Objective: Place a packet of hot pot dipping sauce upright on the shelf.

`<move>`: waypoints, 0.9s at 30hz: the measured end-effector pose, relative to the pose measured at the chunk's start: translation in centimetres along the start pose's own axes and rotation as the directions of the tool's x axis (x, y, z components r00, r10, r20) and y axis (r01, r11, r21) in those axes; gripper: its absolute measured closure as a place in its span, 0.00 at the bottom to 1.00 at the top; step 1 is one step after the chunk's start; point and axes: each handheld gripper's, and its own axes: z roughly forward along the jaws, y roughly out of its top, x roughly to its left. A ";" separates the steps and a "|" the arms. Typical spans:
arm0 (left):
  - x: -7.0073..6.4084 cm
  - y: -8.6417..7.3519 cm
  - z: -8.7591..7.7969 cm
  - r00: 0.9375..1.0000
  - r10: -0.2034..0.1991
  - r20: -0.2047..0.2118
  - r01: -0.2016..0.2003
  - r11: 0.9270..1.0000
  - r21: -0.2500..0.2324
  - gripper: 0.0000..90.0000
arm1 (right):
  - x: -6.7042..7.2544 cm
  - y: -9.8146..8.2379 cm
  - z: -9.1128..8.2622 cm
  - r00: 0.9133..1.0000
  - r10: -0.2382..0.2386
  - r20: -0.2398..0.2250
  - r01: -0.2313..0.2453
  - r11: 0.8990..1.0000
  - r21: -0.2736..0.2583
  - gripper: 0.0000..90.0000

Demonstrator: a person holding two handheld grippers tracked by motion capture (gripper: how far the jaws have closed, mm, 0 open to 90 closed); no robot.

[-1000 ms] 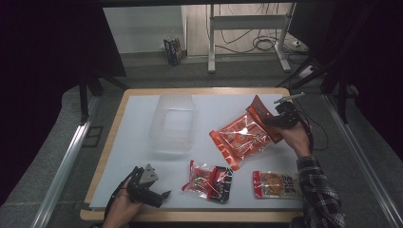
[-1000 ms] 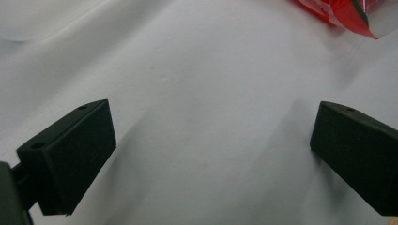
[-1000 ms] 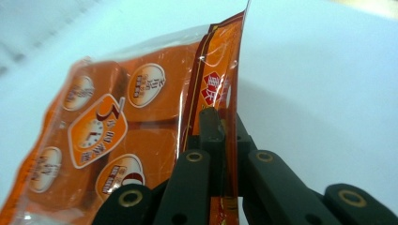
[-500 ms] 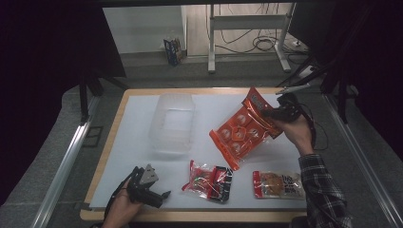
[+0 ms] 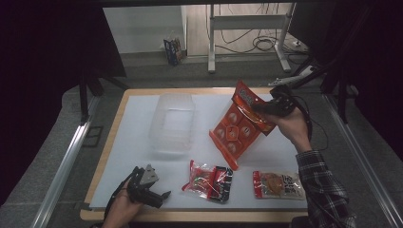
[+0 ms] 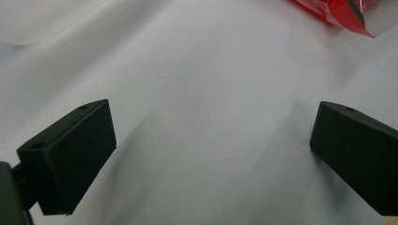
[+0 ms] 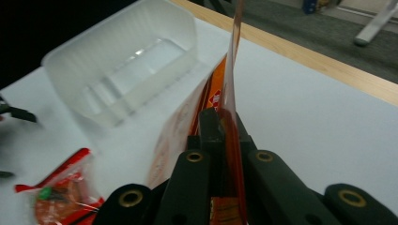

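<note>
My left gripper (image 5: 151,191) rests on the table, jaws wide apart with nothing between them. My right gripper (image 5: 271,107) pinches the top edge of the orange bag (image 5: 240,126). The bag hangs tilted, long side pointing down-left, beside the tub (image 5: 172,122). Its print is too blurry to read.

The high view is looking dim and underexposed, its edges sinking into black while the white rectangular table top (image 5: 142,142) is catching soft overhead light. In the left gripper view, the black jaws are casting faint grey shadows. In the right gripper view, the translucent plastic tub (image 7: 126,70) is glinting, and the nearest black parts are blurring.
</note>
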 end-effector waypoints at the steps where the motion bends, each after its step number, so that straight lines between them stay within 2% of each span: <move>1: 0.0 0.0 0.0 1.000 0.002 0.000 -0.002 1.000 -0.001 0.01 | 0.7 0.5 0.0 1.000 -0.015 -0.027 0.015 1.000 -0.003 0.99; 9: -0.1 0.0 0.0 1.000 0.007 -0.002 -0.007 1.000 -0.002 0.01 | 3.5 2.4 0.7 0.993 -0.059 -0.107 0.059 0.998 -0.001 0.99; 10: -0.1 0.0 0.0 1.000 0.007 -0.002 -0.007 1.000 -0.002 0.01 | 3.5 2.4 0.7 0.993 -0.059 -0.107 0.059 0.998 -0.001 0.99; 11: -0.1 0.0 0.0 1.000 0.008 -0.003 -0.008 1.000 -0.003 0.01 | 4.3 2.9 1.0 0.989 -0.076 -0.125 0.076 0.997 0.000 0.99; 15: -0.1 0.0 0.0 1.000 0.011 -0.004 -0.011 1.000 -0.003 0.01 | 5.5 3.8 1.2 0.983 -0.103 -0.151 0.103 0.995 -0.008 0.99; 20: -0.1 0.0 0.0 1.000 0.014 -0.005 -0.014 1.000 -0.004 0.01 | 6.7 4.9 1.3 0.979 -0.133 -0.155 0.132 0.991 -0.019 0.99; 27: -0.1 0.0 0.0 1.000 0.014 -0.004 -0.014 1.000 -0.004 0.01 | 7.0 6.4 0.9 0.983 -0.132 -0.127 0.127 0.991 -0.049 0.99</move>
